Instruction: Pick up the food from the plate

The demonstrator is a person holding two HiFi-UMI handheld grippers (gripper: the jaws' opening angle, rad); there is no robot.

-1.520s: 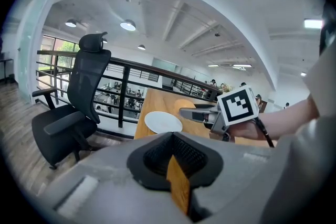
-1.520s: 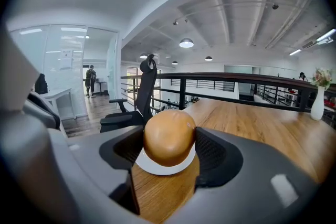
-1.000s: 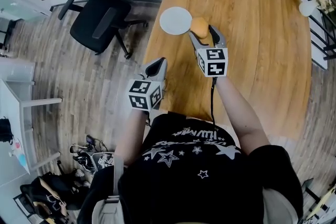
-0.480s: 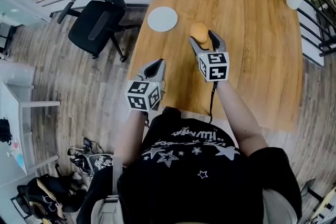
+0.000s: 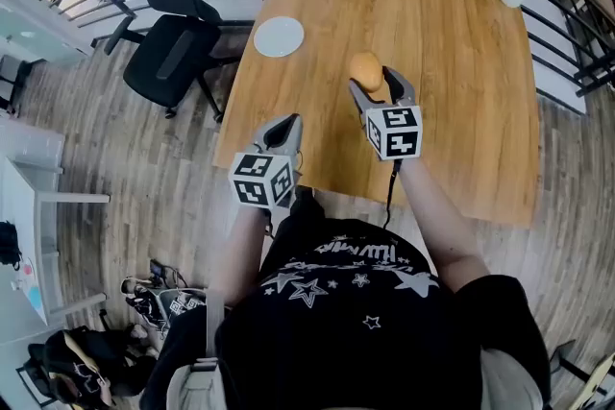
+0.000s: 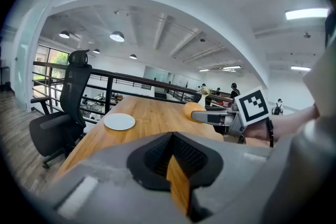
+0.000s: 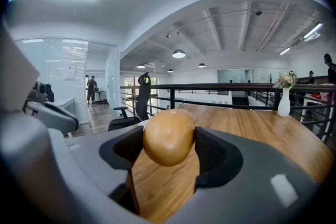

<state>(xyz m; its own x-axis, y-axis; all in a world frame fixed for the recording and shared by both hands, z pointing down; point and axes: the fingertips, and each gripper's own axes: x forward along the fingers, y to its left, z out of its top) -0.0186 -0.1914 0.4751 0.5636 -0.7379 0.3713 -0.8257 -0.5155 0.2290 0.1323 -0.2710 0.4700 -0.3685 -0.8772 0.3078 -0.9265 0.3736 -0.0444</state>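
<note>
Orange-brown food (image 5: 365,67) sits clamped in the right hand-held gripper (image 5: 374,82); left hand-held gripper (image 5: 287,123) closed.

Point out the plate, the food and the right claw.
plate (image 5: 279,36): head view, centre of its white face.
food (image 7: 169,136): right gripper view, middle of its rounded front.
right claw (image 5: 371,78): head view, midway between its fingertips.

The food (image 5: 365,69): smooth, round, golden-brown lump (bun or fruit, can't tell), off the plate (image 5: 279,36) & pinched at its sides btwn the jaws of the right gripper (image 5: 374,80), held up over the wood table (image 5: 461,62). The plate: small round white disc, flat on the table nr its left edge, well apart from the food, up-left of it in head view.
</note>
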